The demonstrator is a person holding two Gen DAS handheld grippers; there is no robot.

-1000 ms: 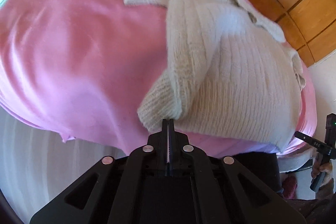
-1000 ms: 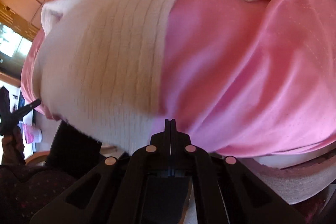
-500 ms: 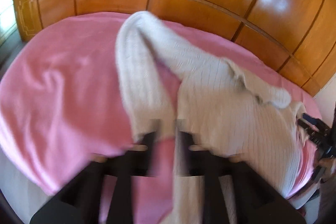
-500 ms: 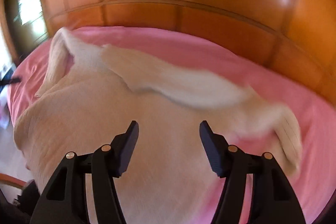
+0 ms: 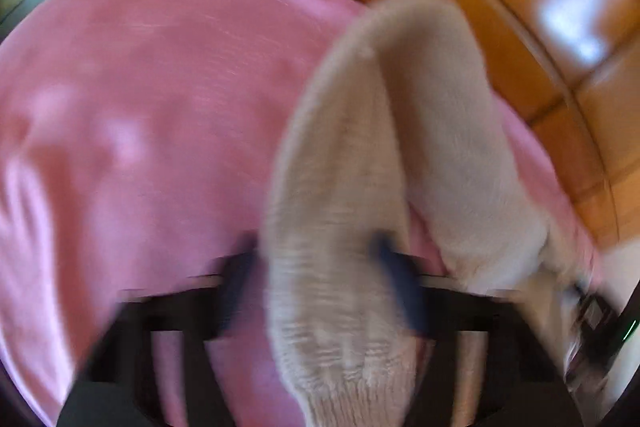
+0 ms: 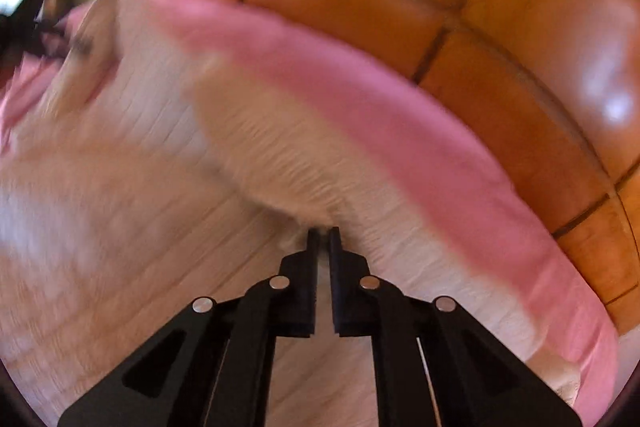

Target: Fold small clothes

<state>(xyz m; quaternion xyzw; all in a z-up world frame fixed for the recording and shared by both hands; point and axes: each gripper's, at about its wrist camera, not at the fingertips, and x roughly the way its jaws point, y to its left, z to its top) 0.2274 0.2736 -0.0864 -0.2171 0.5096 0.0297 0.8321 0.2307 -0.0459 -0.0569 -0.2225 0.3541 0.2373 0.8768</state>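
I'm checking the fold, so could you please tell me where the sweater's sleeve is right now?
In the left wrist view, the cream sleeve lies between the closing fingers of the left tool, running up the centre-right over the pink sheet towards the wooden headboard.

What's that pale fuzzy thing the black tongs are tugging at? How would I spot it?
Look below the glossy orange-brown wooden panelling to the pink sheet spread in front of it. On the sheet lies a cream ribbed-knit sweater, the only pale, fuzzy, ridged thing against that smooth pink cloth.
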